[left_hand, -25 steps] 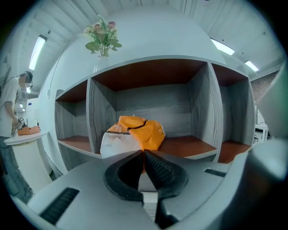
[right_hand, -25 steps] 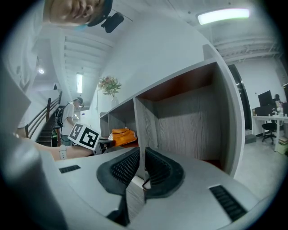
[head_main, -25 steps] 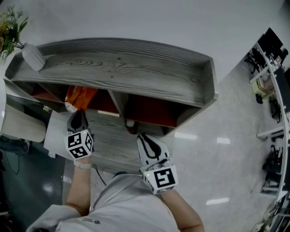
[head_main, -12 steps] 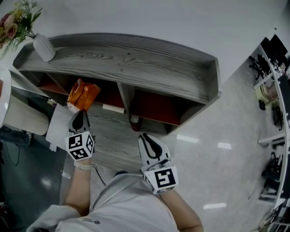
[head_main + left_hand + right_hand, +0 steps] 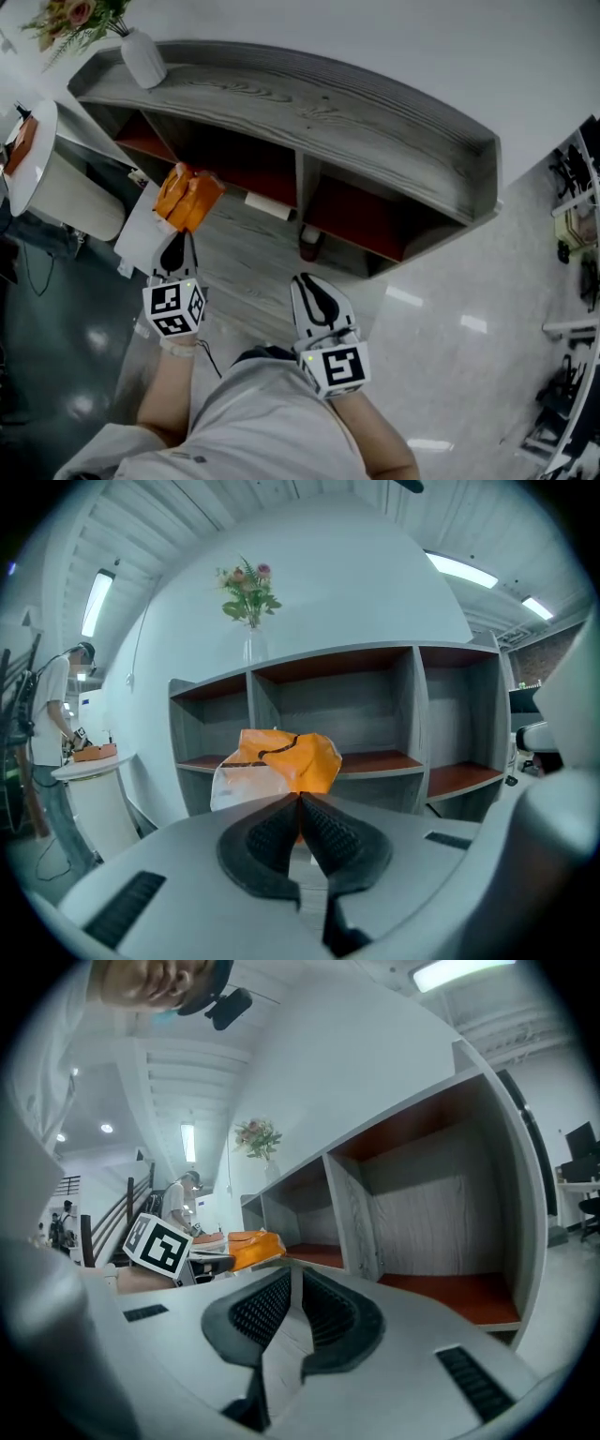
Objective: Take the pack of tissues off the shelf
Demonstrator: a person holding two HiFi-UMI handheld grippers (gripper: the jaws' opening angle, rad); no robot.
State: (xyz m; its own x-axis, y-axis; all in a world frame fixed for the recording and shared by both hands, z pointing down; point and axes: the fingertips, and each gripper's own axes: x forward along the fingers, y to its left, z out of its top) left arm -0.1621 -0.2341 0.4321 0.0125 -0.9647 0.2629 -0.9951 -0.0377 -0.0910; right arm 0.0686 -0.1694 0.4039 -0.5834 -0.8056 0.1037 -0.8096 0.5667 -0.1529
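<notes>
The pack of tissues (image 5: 187,195) is an orange and white crinkled plastic pack. It hangs in front of the grey shelf unit (image 5: 328,112), outside the left compartments. My left gripper (image 5: 182,234) is shut on its near edge. In the left gripper view the pack (image 5: 286,761) fills the space just past the closed jaws of the left gripper (image 5: 299,799). My right gripper (image 5: 306,279) stays low near my body, shut with nothing in it. In the right gripper view the right gripper (image 5: 292,1274) points at the shelf's right compartments, with the pack (image 5: 246,1246) at its left.
A white vase (image 5: 142,56) with flowers stands on the shelf top at the left end. A round white table (image 5: 42,164) is left of the shelf, and a person (image 5: 47,724) stands by it. A small dark object (image 5: 310,244) sits at the shelf's foot.
The pack has come out of the left compartment, drawn back with my left gripper. The right gripper has hardly moved.
</notes>
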